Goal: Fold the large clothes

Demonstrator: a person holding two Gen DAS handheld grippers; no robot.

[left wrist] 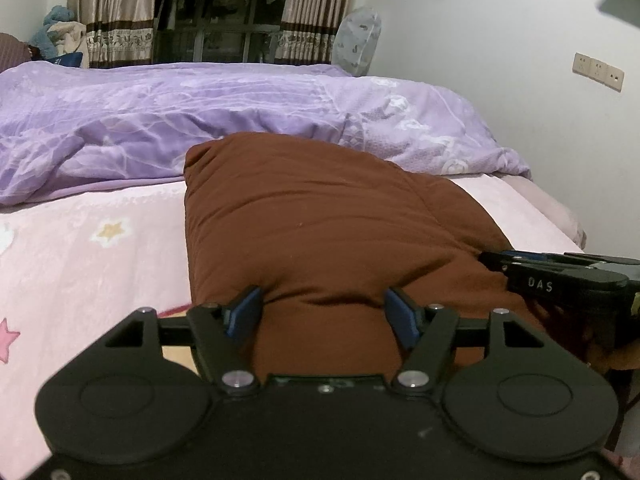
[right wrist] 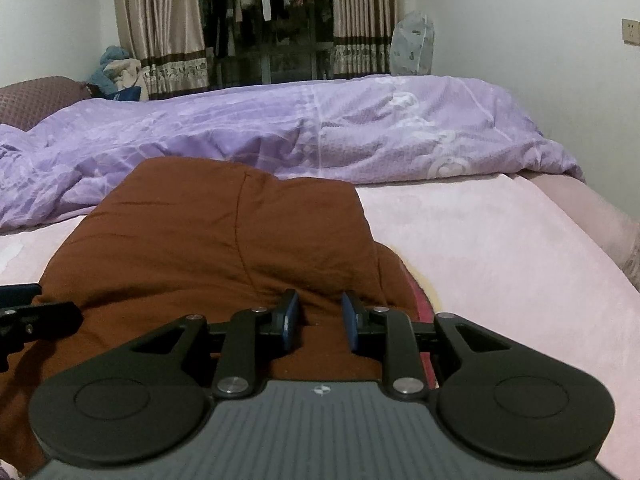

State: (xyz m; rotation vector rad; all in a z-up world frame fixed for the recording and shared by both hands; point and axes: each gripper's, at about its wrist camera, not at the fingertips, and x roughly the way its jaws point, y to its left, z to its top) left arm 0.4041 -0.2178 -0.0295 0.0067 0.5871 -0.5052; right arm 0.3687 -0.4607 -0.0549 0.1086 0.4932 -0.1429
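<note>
A brown padded garment (left wrist: 320, 220) lies folded into a thick bundle on the pink bedsheet (left wrist: 80, 264). My left gripper (left wrist: 322, 308) has its blue pads on either side of the bundle's near edge, and the puffy fabric fills the gap and creases at both pads. In the right wrist view the same garment (right wrist: 200, 232) stretches away from me. My right gripper (right wrist: 322, 316) pinches a narrower fold of its near edge. Each gripper shows in the other's view: the right gripper (left wrist: 486, 262) at the right edge, the left gripper (right wrist: 24, 300) at the left edge.
A rumpled purple duvet (left wrist: 160, 120) (right wrist: 320, 132) lies across the bed behind the garment. Bare pink sheet (right wrist: 500, 264) spreads to the right up to the bed's edge by the white wall. Curtains, a clothes rail and a covered fan (right wrist: 412, 44) stand beyond the bed.
</note>
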